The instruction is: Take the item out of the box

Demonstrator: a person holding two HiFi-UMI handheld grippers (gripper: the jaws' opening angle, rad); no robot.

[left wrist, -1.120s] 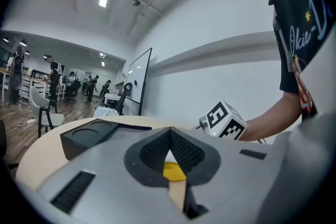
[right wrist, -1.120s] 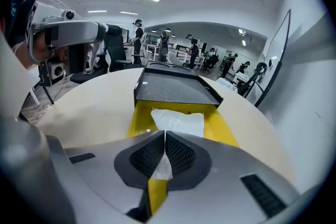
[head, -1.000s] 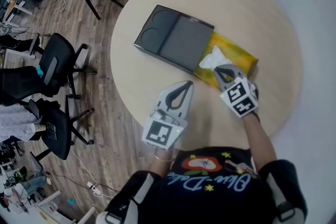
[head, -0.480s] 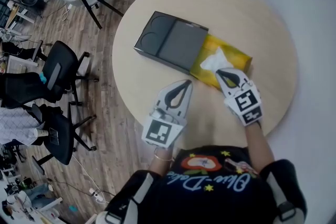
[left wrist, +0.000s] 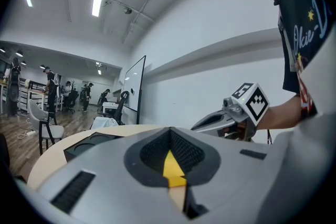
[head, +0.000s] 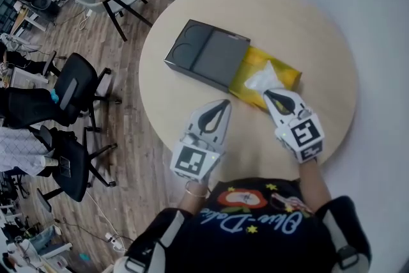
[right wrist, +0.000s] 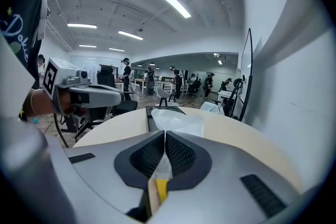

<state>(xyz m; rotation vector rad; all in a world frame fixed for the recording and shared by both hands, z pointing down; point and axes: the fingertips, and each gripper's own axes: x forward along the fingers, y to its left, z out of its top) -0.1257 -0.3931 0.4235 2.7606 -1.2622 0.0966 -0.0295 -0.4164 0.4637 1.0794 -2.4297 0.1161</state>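
Observation:
A yellow tissue box [head: 285, 76] lies on the round table [head: 300, 16], with a white tissue [head: 261, 79] sticking up out of its top. My right gripper [head: 279, 98] sits at the near side of the box, shut on the tissue's near edge. In the right gripper view the tissue [right wrist: 178, 120] spreads out beyond the closed jaws of my right gripper [right wrist: 164, 134], and a strip of it is pinched between them. My left gripper [head: 220, 105] hovers over the table to the left of the box, shut and holding nothing.
A flat dark box [head: 208, 54] with two round recesses lies against the far left end of the tissue box. Office chairs [head: 70, 86] stand on the wood floor left of the table. The table edge runs close to my body.
My right gripper has drawn back a little toward me, still pinching the tissue. The left gripper has hardly moved.

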